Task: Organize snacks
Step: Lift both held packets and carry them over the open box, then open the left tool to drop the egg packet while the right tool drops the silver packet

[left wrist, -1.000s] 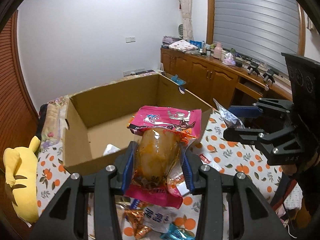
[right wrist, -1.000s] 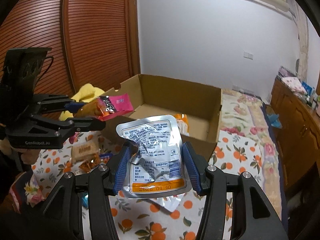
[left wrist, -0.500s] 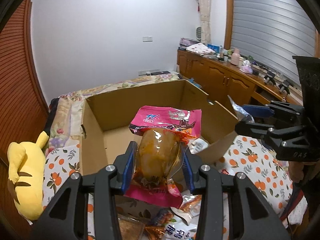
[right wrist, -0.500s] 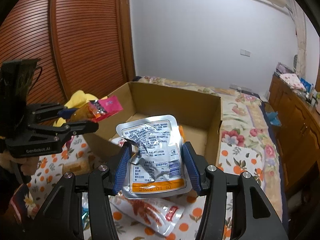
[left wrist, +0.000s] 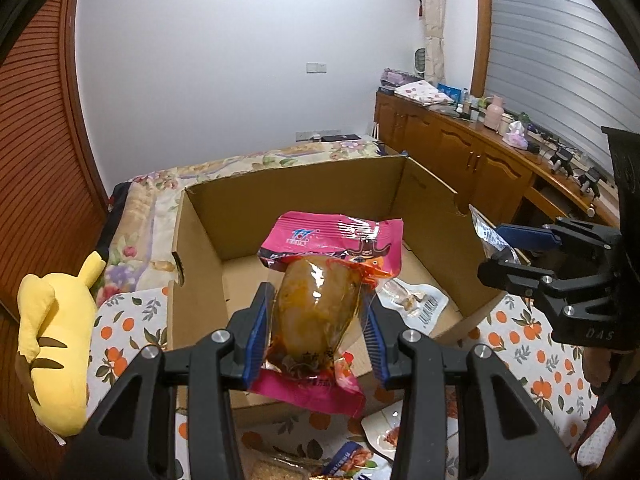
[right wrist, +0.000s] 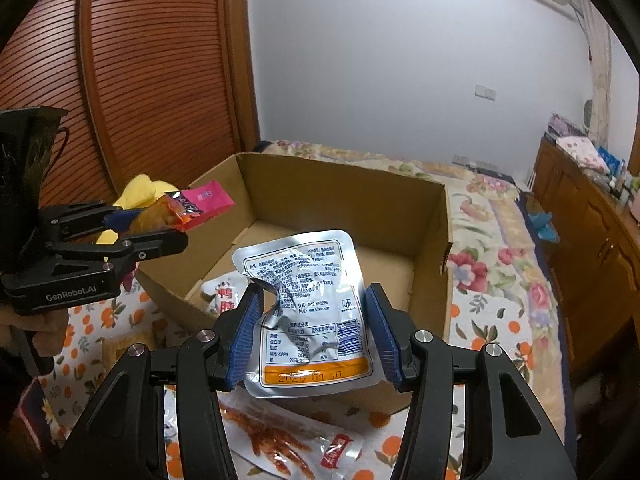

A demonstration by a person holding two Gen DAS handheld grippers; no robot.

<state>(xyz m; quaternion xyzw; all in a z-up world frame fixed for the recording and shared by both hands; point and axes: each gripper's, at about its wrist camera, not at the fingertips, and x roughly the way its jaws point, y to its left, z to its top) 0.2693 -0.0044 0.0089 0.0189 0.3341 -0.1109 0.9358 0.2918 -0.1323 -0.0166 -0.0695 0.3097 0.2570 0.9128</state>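
Observation:
My left gripper (left wrist: 316, 332) is shut on a pink snack packet (left wrist: 320, 300) with a brown filling, held above the near wall of an open cardboard box (left wrist: 304, 196). My right gripper (right wrist: 312, 332) is shut on a silver foil snack packet (right wrist: 308, 304), held over the box's (right wrist: 344, 196) near edge. Each gripper shows in the other view: the right one (left wrist: 516, 256) at the box's right side, the left one (right wrist: 160, 228) at its left. A white packet (left wrist: 416, 304) lies on the box floor.
Loose snack packets (right wrist: 288, 440) lie on the orange-patterned cloth (left wrist: 520, 344) in front of the box. A yellow plush toy (left wrist: 56, 344) sits left of it. A wooden cabinet (left wrist: 460, 160) runs along the right wall, a slatted wooden door (right wrist: 140, 80) on the left.
Both grippers have moved forward and higher toward the box with their packets still held. The box interior now fills more of both views.

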